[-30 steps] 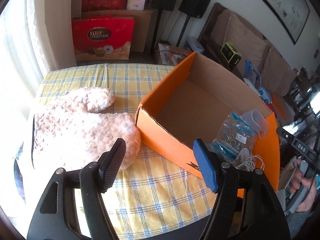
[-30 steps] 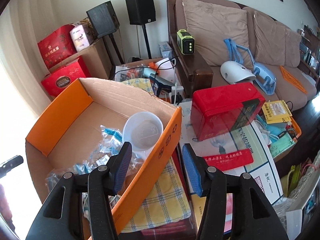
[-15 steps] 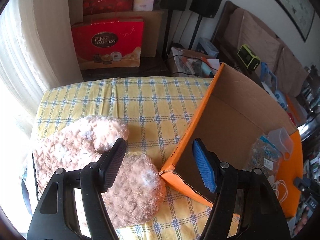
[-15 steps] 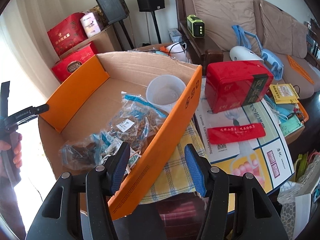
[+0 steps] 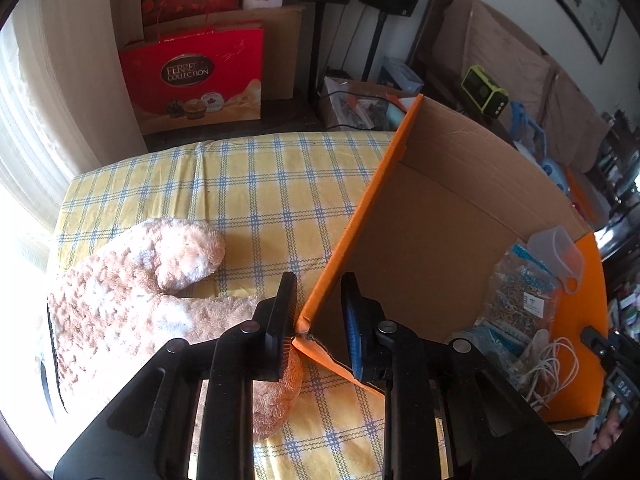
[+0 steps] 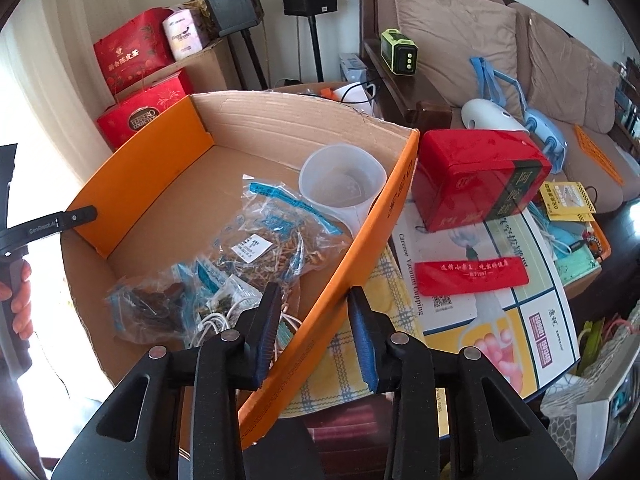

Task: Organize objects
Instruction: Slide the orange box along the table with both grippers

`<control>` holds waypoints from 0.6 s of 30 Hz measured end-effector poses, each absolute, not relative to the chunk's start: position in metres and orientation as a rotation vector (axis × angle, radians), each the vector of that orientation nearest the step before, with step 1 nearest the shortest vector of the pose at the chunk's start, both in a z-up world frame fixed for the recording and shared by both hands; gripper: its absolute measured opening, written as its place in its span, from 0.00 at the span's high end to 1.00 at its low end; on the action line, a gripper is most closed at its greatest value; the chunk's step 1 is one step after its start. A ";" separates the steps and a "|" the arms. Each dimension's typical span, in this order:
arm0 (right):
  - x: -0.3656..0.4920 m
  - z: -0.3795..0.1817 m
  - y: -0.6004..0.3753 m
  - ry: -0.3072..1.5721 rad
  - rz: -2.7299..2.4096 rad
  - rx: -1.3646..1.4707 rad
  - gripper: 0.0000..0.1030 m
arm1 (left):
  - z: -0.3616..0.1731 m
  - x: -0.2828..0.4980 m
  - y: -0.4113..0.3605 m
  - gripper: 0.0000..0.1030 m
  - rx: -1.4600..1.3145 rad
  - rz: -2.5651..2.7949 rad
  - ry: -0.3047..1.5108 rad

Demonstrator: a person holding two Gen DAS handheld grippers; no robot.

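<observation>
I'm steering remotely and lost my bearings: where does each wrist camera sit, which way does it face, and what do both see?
Left wrist: on the left gripper, angled down at the orange box's corner wall, jaws closing around it; plush toy alongside.
Right wrist: on the right gripper, angled down astride the opposite long wall, jaws closing; the other hand shows at left.
Shared: the box, its clear cup and bagged items.
</observation>
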State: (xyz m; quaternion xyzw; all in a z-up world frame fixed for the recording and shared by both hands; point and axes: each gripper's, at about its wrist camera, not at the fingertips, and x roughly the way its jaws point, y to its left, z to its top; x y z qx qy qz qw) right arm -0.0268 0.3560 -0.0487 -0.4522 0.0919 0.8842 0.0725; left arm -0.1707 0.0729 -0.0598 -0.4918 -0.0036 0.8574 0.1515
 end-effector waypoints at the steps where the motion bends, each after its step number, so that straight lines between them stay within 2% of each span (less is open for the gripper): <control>1: -0.029 -0.049 0.358 0.266 2.653 -1.359 0.67 | -0.059 -0.169 0.074 0.80 -1.414 2.454 -0.002; 7: -0.052 -0.048 0.375 0.202 2.634 -1.382 0.67 | -0.058 -0.149 0.084 0.79 -1.437 2.415 0.025; 13: -0.083 -0.048 0.396 0.135 2.619 -1.400 0.67 | -0.058 -0.119 0.100 0.73 -1.452 2.354 0.054; 18: -0.101 -0.049 0.405 0.101 2.619 -1.414 0.69 | -0.056 -0.100 0.105 0.69 -1.451 2.321 0.012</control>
